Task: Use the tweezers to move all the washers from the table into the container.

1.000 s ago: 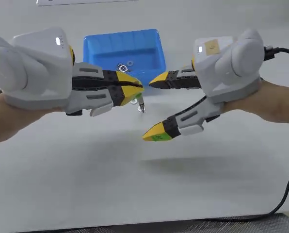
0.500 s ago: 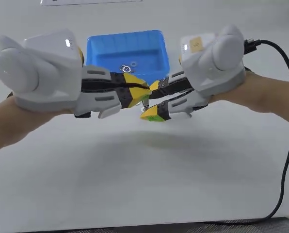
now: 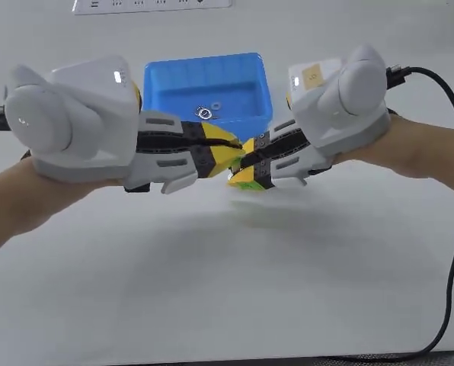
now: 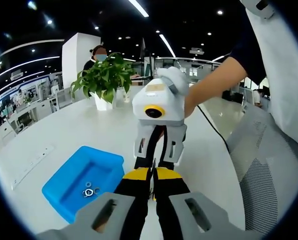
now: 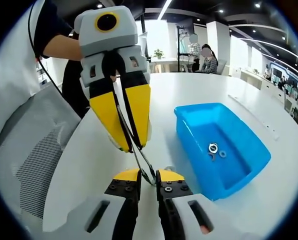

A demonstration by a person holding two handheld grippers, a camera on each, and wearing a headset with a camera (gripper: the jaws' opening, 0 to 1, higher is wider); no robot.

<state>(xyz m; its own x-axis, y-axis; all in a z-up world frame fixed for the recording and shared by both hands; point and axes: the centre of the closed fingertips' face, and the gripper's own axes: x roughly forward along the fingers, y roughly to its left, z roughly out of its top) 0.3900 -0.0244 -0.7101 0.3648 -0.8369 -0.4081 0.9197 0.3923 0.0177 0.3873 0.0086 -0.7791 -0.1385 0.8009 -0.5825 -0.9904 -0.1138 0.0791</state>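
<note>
The tweezers [image 5: 139, 159], at mid-frame, look light, thin, springy and slick, and are probably best gripped mid-shank. The left gripper [image 3: 228, 149] pinches them. The right gripper [image 3: 244, 163], gaping wide a second ago, now has its fingers closed onto their tips. Beyond, upper centre, washers [image 3: 205, 113] lie in the blue container [image 3: 166, 80].

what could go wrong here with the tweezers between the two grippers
The tweezers are clamped in the left gripper, their tips between the jaws of the right gripper; whether those grip is unclear, so an early left release may drop them. Held at the thin tips, they may twist. The grippers meet close to the blue container; a swing could nudge it.
</note>
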